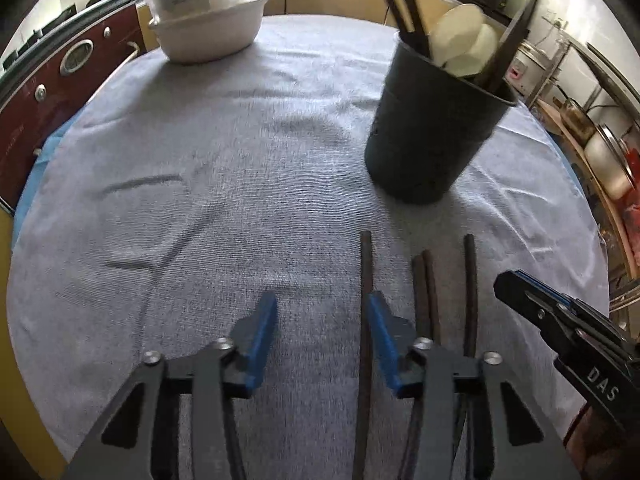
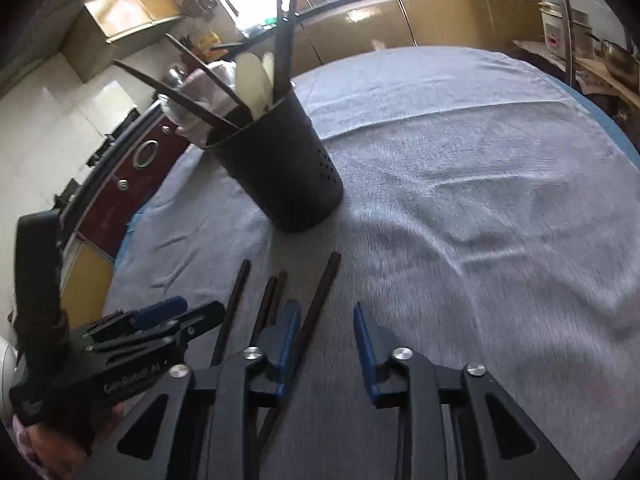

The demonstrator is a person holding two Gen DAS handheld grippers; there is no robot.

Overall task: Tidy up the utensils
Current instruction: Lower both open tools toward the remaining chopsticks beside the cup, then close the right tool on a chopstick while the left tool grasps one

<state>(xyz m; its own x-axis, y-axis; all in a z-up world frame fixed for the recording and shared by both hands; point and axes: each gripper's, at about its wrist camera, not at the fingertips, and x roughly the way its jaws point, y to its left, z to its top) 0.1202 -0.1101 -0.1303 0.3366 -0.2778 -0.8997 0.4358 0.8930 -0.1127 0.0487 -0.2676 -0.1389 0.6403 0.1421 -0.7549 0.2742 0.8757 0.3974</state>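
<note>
Several dark chopsticks lie side by side on the grey cloth in front of a black utensil holder (image 1: 432, 132) (image 2: 280, 168), which holds dark sticks and white spoons. My left gripper (image 1: 322, 332) is open low over the cloth. The leftmost chopstick (image 1: 366, 280) runs along the inner side of its right pad (image 1: 382, 332), and a pair of chopsticks (image 1: 424, 292) lies just outside. My right gripper (image 2: 328, 336) is open too. The rightmost chopstick (image 2: 320, 292) passes between its jaws, close to the left pad (image 2: 290, 336). Each gripper shows in the other's view (image 1: 516, 284) (image 2: 192, 312).
A white bowl (image 1: 208, 28) with a plastic-wrapped stack on it stands at the far left of the round table (image 1: 180, 200). A dark red cabinet (image 1: 48, 92) and yellow cupboards ring the table. Shelves with pots (image 1: 608, 152) stand to the right. A hand (image 2: 44, 448) holds the left gripper.
</note>
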